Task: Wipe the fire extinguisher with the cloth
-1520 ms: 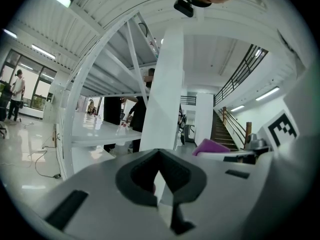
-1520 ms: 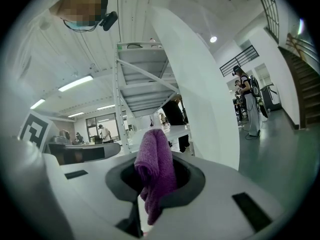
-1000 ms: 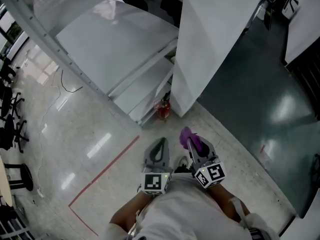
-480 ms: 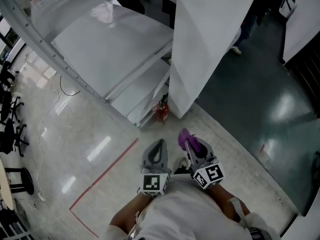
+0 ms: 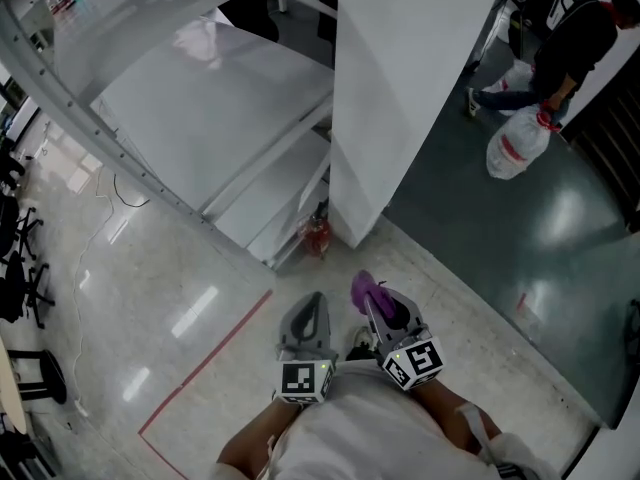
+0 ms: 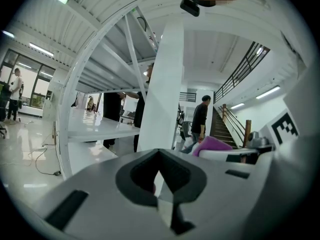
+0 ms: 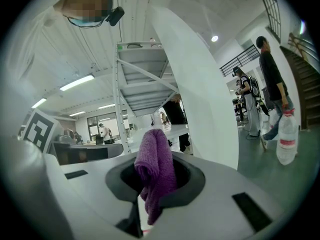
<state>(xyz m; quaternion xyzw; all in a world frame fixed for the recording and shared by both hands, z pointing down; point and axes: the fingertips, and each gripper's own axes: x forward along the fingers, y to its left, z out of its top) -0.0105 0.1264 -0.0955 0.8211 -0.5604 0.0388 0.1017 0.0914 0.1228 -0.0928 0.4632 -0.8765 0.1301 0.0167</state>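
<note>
— Glossy pale floor (image 5: 150, 268) fills most of the head view, crossed by a red tape line (image 5: 212, 340), with a darker green floor (image 5: 520, 238) to the right. What stands on it?

— White shelving (image 5: 215, 118) on the left and a tall white pillar (image 5: 400, 78) in the middle. The fire extinguisher (image 5: 316, 236) is red and stands on the pale floor at the foot of the pillar, just beside the lowest shelf board.

— Where are the 2 grippers?

— Low in the head view, side by side and close to the person's body, well apart from the fire extinguisher. The left gripper (image 5: 314, 308) has its jaws pressed together. Its own view shows the tips meeting with nothing caught between them.

— And the other one?

— The right gripper (image 5: 372, 303) is pinching the cloth (image 5: 366, 288), which is purple and bunched. In the right gripper view a fold of it stands up above the jaws and its lower end hangs down through the opening between them.

— Does the cloth touch the fire extinguisher?

— No, they are clearly apart.

— Anyone else around?

— 1 person in a dark top (image 5: 570, 38) is on the green floor at the upper right, with a pale plastic bag (image 5: 518, 140) beside them. A thin cable (image 5: 100, 208) lies on the pale floor at the left.
</note>
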